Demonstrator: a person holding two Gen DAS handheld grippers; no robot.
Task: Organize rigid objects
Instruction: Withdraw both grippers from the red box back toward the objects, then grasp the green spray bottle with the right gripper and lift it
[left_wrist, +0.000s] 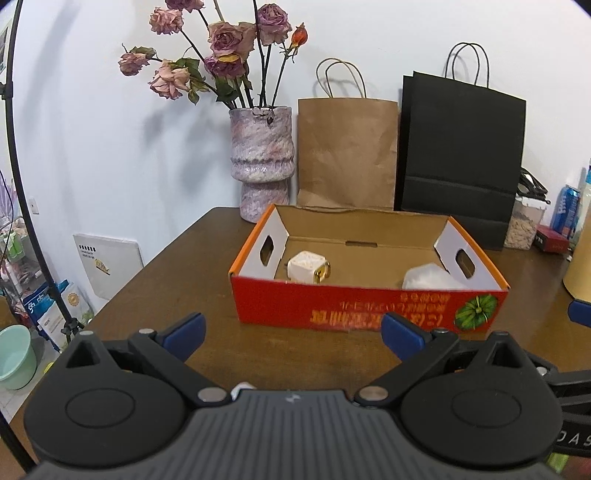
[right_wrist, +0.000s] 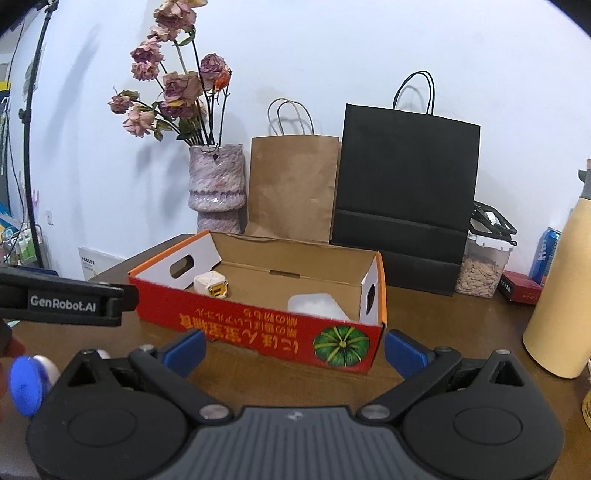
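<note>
Both tools hover low over the brown wooden counter (left_wrist: 177, 280) with nothing between their blue pads: the left hand-held gripper (left_wrist: 293, 332) has its fingers spread wide apart, and the right hand-held gripper (right_wrist: 295, 349) is spread just as wide. Straight ahead of each, a little way off and not touching, sits the red cardboard box (left_wrist: 332, 306), an open shallow tray whose long axis runs left to right across both views, its printed long side with upside-down yellow lettering and a green pumpkin picture facing the tools. Its white end flaps have oval handle cut-outs. Inside, toward the left end, lies a small white cube-shaped charger (left_wrist: 304, 266) with a gold face turned to the right; toward the right end lies a flat white rounded object (right_wrist: 317, 305), its make unclear. Behind the box stand a mottled purple ceramic vase (left_wrist: 260, 162), a brown paper bag (left_wrist: 347, 151) and a black paper bag (left_wrist: 461, 155).
</note>
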